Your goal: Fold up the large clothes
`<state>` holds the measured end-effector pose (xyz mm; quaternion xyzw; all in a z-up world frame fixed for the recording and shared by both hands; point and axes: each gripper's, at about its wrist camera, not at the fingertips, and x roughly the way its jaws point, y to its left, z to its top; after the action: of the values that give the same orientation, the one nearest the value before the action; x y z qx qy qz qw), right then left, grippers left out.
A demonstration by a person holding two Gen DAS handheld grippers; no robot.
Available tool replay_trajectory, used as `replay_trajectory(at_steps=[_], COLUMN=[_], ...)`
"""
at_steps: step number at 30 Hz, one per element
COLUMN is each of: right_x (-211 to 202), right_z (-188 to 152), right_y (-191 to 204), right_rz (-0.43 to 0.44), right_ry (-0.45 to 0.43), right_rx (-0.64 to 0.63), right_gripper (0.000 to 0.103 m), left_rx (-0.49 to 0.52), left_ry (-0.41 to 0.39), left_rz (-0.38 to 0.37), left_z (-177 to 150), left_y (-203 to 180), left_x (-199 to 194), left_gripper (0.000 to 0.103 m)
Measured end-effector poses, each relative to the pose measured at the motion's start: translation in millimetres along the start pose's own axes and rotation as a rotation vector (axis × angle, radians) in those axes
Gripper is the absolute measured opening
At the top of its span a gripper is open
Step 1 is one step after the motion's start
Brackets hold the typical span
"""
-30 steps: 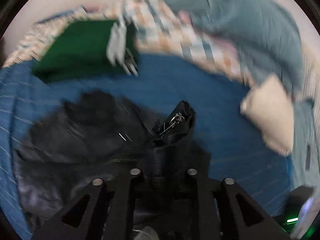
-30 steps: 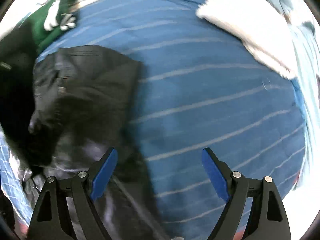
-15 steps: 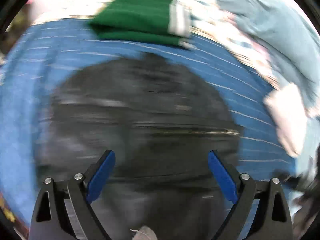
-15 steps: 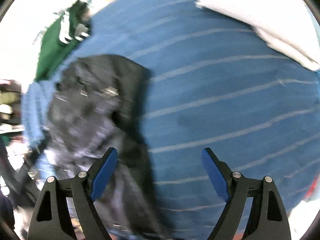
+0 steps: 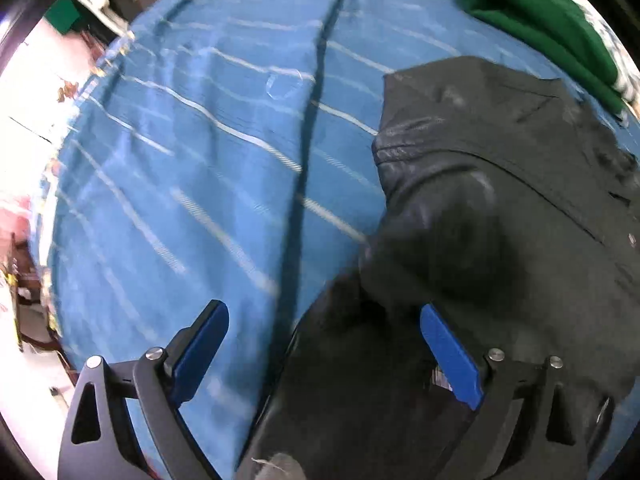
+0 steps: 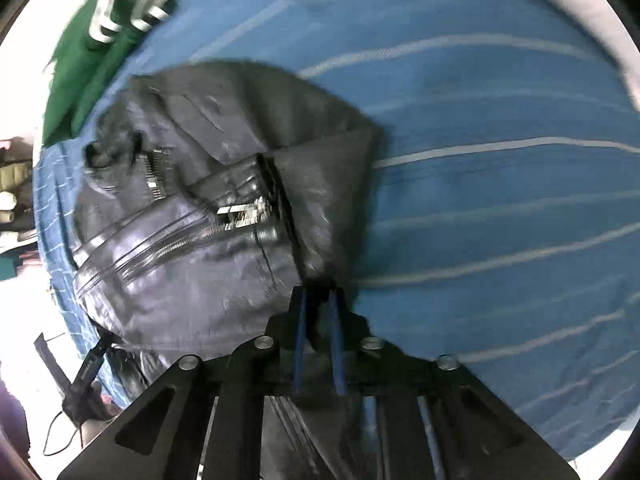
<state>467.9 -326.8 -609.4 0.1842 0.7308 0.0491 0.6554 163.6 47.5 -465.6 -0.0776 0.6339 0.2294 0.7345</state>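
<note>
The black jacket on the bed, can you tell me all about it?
The black jacket looks like shiny, creased leather with silver zippers. It lies crumpled and partly folded on the blue striped bedcover, just beside a folded green garment. The right claw is closing on its edge. The left claw hangs wide open over its other side, gripping nothing.

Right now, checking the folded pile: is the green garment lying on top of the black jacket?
No, the green garment lies on the blue bedspread beyond the black jacket.
</note>
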Motion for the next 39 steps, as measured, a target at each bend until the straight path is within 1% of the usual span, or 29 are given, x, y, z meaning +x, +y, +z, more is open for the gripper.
replay_trajectory(at_steps=[1, 2, 4, 6, 7, 8, 9, 10, 11, 12, 13, 14, 15, 17, 19, 22, 23, 24, 25, 26, 28, 30, 31, 32, 33, 35, 36, 37, 39], right_x=[-7.8, -12.9, -5.5, 16.2, 27.4, 40.4, 50.8, 57.0, 57.0, 52.7, 47.2, 42.6, 36.0, 29.4, 40.6, 51.9, 50.0, 44.0, 36.8, 32.1, 27.0, 26.8, 26.9, 27.6, 29.1, 40.1, 45.6, 48.9, 45.9], right_z=[-6.7, -16.6, -37.8, -53.6, -60.5, -63.1, -62.4, -59.8, -56.4, -53.2, -51.7, -51.7, -53.5, -58.5, -62.7, -62.8, -61.1, -60.0, -59.1, -58.5, -57.4, -60.4, -61.8, -61.9, -62.8, -64.8, -62.8, -60.4, -59.5], right_y=[1.1, 4.1, 15.9, 27.0, 30.4, 35.3, 40.5, 43.7, 43.3, 39.8, 33.5, 27.2, 18.2, -5.1, -29.9, -43.4, -44.9, -46.3, -46.5, -46.1, -45.6, -54.0, -54.8, -43.1, -35.0, -16.4, -13.3, -14.4, -2.9], right_rz=[0.013, 0.023, 0.013, -0.010, -0.026, -0.038, -0.047, -0.085, -0.095, -0.064, -0.040, -0.030, -0.054, -0.063, -0.062, -0.130, -0.121, -0.085, -0.040, -0.018, 0.015, 0.002, 0.037, 0.055, 0.041, -0.051, -0.081, -0.108, -0.119], right_ry=[-0.013, -0.009, 0.055, 0.116, 0.132, 0.139, 0.134, 0.104, 0.067, 0.031, 0.010, -0.009, -0.038, -0.064, -0.008, 0.061, 0.073, 0.072, 0.061, 0.048, 0.030, 0.036, 0.031, 0.034, 0.037, 0.028, 0.025, 0.028, 0.022], right_rx=[-0.019, -0.053, -0.135, -0.203, -0.215, -0.227, -0.248, -0.253, -0.237, -0.195, -0.136, -0.098, -0.064, 0.001, 0.064, 0.059, 0.053, 0.061, 0.065, 0.064, 0.055, 0.079, 0.076, 0.048, 0.009, -0.067, -0.075, -0.046, -0.023], right_gripper=[0.030, 0.042, 0.050, 0.050, 0.050, 0.050, 0.049, 0.041, 0.030, 0.028, 0.023, 0.019, 0.016, 0.016, 0.016, 0.016, 0.021, 0.023, 0.029, 0.031, 0.031, 0.031, 0.031, 0.031, 0.031, 0.031, 0.031, 0.031, 0.031], left_rx=[0.013, 0.044, 0.120, 0.157, 0.152, 0.138, 0.120, 0.106, 0.089, 0.085, 0.087, 0.094, 0.100, 0.123, 0.136, 0.126, 0.122, 0.118, 0.114, 0.104, 0.095, 0.083, 0.086, 0.098, 0.112, 0.113, 0.108, 0.102, 0.100], left_ry=[-0.013, -0.025, -0.034, -0.021, -0.011, 0.000, -0.002, -0.010, -0.026, -0.039, -0.044, -0.039, -0.034, -0.042, -0.057, -0.053, -0.048, -0.048, -0.049, -0.049, -0.043, -0.034, -0.030, -0.017, 0.001, -0.009, -0.015, -0.012, -0.011], left_rz=[0.015, 0.046, 0.127, 0.212, 0.242, 0.270, 0.271, 0.274, 0.283, 0.292, 0.297, 0.297, 0.296, 0.297, 0.296, 0.283, 0.275, 0.274, 0.270, 0.250, 0.233, 0.203, 0.193, 0.197, 0.207, 0.189, 0.177, 0.163, 0.146], left_z=[-7.9, -22.1, -38.4, -42.8, -36.7, -30.9, -24.4, -18.9, -8.9, -1.4, 4.9, 11.7, 12.7, 10.9, 8.2, 7.2, 7.0, 6.7, 6.2, 3.9, -1.5, -11.2, -14.9, -20.7, -24.3, -27.4, -26.9, -25.8, -24.8], left_y=[-0.3, -3.6, -14.8, -25.4, -26.0, -26.4, -24.7, -20.2, -19.6, -20.7, -19.0, -19.9, -22.2, -24.3, -24.1, -20.3, -19.4, -17.9, -16.1, -13.9, -9.8, -7.6, -8.1, -9.6, -11.2, -11.5, -10.6, -9.6, -8.2], left_x=[-7.8, -15.8, -11.5, 9.1, 19.9, 32.8, 37.9, 39.7, 40.8, 40.7, 41.1, 44.6, 46.6, 48.5, 46.8, 43.4, 40.0, 37.6, 35.6, 29.4, 24.8, 20.1, 21.4, 28.6, 37.3, 47.4, 49.4, 51.7, 52.9], left_gripper=[0.099, 0.099, 0.099, 0.099, 0.099, 0.099, 0.099, 0.099, 0.099, 0.099, 0.099, 0.100, 0.100, 0.102, 0.103, 0.103, 0.103, 0.102, 0.102, 0.102, 0.102, 0.102, 0.102, 0.102, 0.103, 0.103, 0.103, 0.103, 0.103])
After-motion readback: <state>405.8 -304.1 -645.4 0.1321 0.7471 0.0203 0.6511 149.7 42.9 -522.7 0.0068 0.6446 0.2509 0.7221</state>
